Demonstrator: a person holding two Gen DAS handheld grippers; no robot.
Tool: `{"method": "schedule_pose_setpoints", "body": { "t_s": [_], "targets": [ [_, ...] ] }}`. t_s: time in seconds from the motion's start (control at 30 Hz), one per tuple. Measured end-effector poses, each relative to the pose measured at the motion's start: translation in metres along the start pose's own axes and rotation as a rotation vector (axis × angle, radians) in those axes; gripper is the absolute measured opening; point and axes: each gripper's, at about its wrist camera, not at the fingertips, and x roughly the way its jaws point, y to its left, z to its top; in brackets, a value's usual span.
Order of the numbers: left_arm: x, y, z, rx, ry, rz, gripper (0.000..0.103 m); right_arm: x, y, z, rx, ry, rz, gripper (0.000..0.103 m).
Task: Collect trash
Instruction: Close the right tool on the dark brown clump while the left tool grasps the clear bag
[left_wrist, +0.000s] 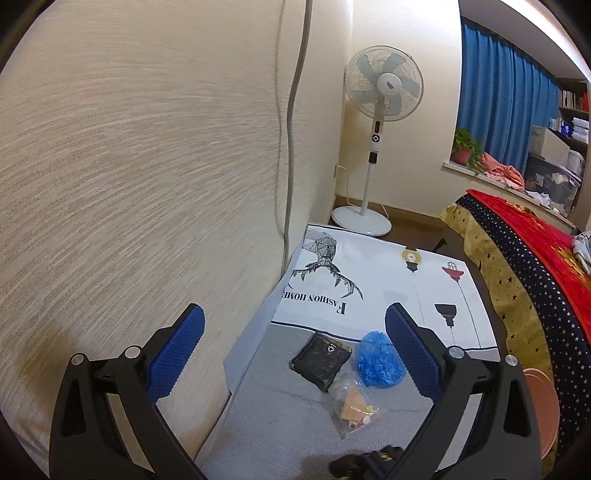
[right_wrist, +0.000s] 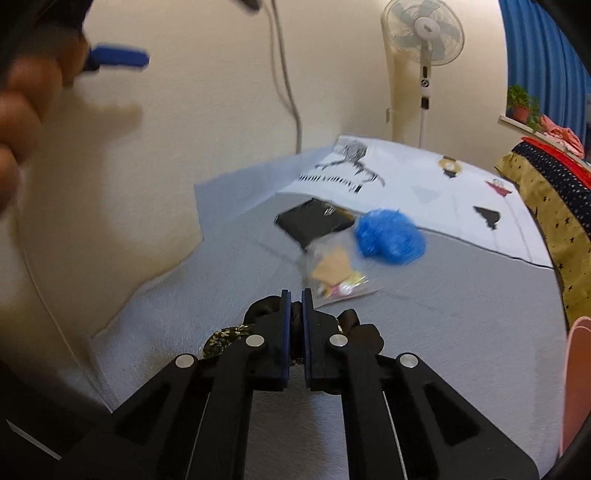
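- The right claw (right_wrist: 296, 295) is clamped on a crumpled black cloth with a small floral print (right_wrist: 225, 338), which bunches out on both sides of the blue pads at the near edge of the grey mat (right_wrist: 443, 332).
- Just beyond its tips lies a clear plastic bag (right_wrist: 332, 273) with tan and yellow bits inside.
- Touching the bag's far right side is a scrunched blue plastic cover (right_wrist: 389, 236); on its far left lies a flat black packet (right_wrist: 314, 219).
- The left claw (left_wrist: 293, 350) hangs with its fingers wide apart and nothing between them, close to the cream wall (left_wrist: 129, 166) on the left.
- In the left wrist view the same three pieces sit between and beyond its fingers, and the black cloth shows at the bottom edge.
- A hand (right_wrist: 14, 107) is blurred at the left edge of the right wrist view.
- Farther off, a white printed sheet (left_wrist: 388, 280) covers the surface past the mat.
- A pink rim (left_wrist: 543, 406) shows at the near right.
- A standing fan (left_wrist: 384, 85) is in the far corner, a blue curtain (left_wrist: 509, 92) to its right, and a red and star-patterned blanket (left_wrist: 528, 251) along the right side.
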Motion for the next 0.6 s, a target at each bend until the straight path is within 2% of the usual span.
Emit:
{"method": "schedule_pose_setpoints", "body": {
  "t_s": [0.17, 0.33, 0.43, 0.53, 0.6],
  "targets": [
    [0.002, -0.003, -0.001, -0.011, -0.001, 0.0, 0.095, -0.037, -0.025, 0.012, 0.025, -0.055, -0.024, 0.006],
    [0.009, -0.01, 0.0, -0.028, 0.006, -0.039, 0.095, -0.084, -0.06, 0.024, 0.06, -0.118, -0.067, 0.006],
    [0.016, -0.018, -0.002, -0.006, -0.029, -0.048, 0.095, -0.105, -0.081, 0.03, 0.092, -0.152, -0.087, 0.006],
    [0.027, -0.024, -0.02, 0.015, -0.074, -0.078, 0.095, -0.115, -0.095, 0.029, 0.115, -0.161, -0.108, 0.006],
    [0.041, -0.028, -0.039, 0.008, -0.079, -0.071, 0.095, -0.121, -0.103, 0.026, 0.122, -0.156, -0.121, 0.006]
  ]
}}
